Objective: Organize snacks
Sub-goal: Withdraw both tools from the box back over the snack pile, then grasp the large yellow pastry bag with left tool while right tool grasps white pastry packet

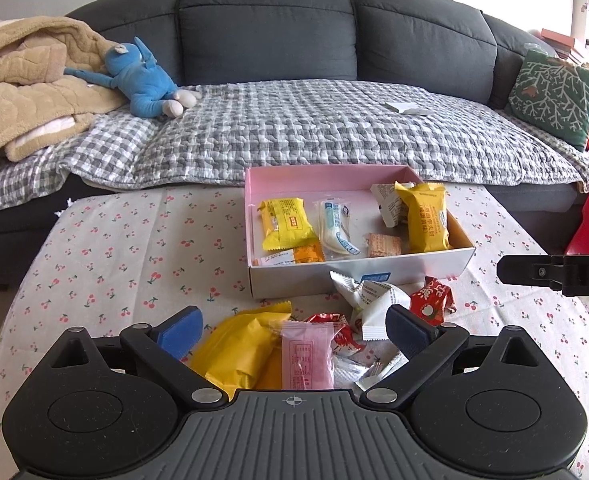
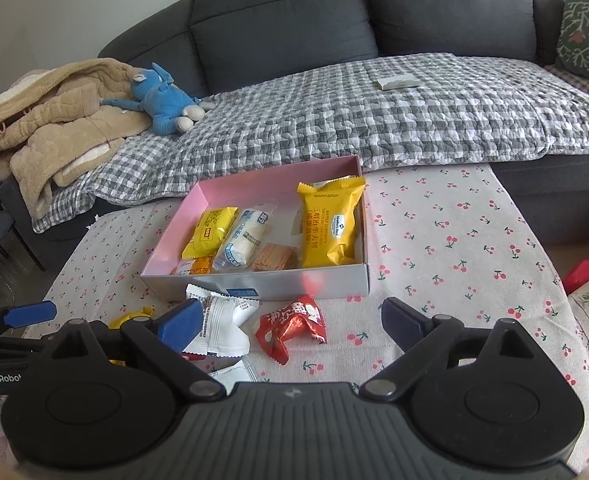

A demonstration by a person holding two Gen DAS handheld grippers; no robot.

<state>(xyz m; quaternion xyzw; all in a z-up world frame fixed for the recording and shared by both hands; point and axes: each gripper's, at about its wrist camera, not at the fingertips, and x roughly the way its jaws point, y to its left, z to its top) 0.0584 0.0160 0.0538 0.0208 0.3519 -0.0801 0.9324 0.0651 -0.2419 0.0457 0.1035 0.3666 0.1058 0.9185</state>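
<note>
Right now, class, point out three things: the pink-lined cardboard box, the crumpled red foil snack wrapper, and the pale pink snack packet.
Pink-lined cardboard box (image 2: pixel 254 280), right wrist view, grey front wall.
Crumpled red foil snack wrapper (image 2: pixel 292 326), right wrist view, wrapper middle.
Pale pink snack packet (image 1: pixel 306 354), left wrist view, packet face.

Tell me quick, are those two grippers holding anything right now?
Left gripper: open, holding nothing, above the loose snack packets.
Right gripper: open, holding nothing.
</note>
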